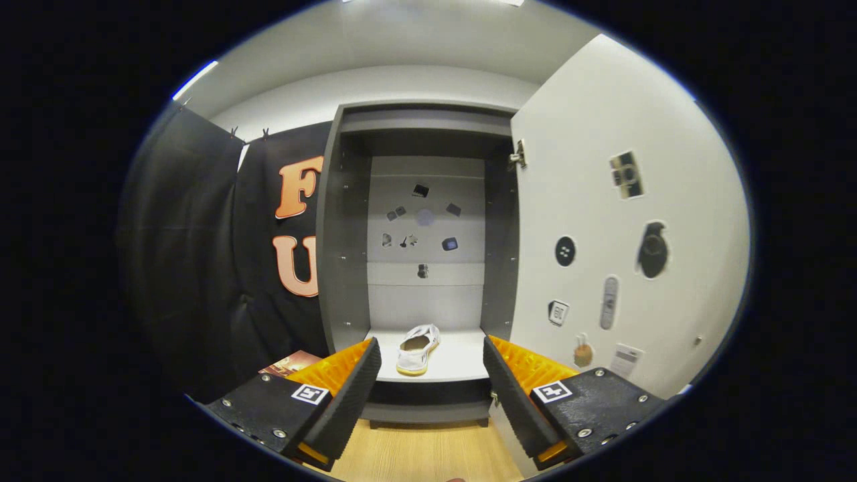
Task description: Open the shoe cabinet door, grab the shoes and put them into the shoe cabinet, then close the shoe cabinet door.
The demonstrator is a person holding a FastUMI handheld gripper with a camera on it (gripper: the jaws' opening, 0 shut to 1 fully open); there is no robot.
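Note:
The tall grey shoe cabinet (343,221) stands straight ahead with its white door (602,221) swung wide to the right. One white slip-on shoe (416,349) lies on the cabinet's white bottom shelf (462,361), heel toward me, just beyond my fingers. My gripper (432,361) is open, with nothing between its fingers, and it hovers in front of the cabinet's base over the wooden floor.
Small stickers dot the cabinet's back panel (425,227) and the inside of the door. A metal hinge (517,157) sits at the door's top corner. Black cloth (194,254) hangs left of the cabinet. A reddish-brown flat object (289,363) lies low beside the left finger.

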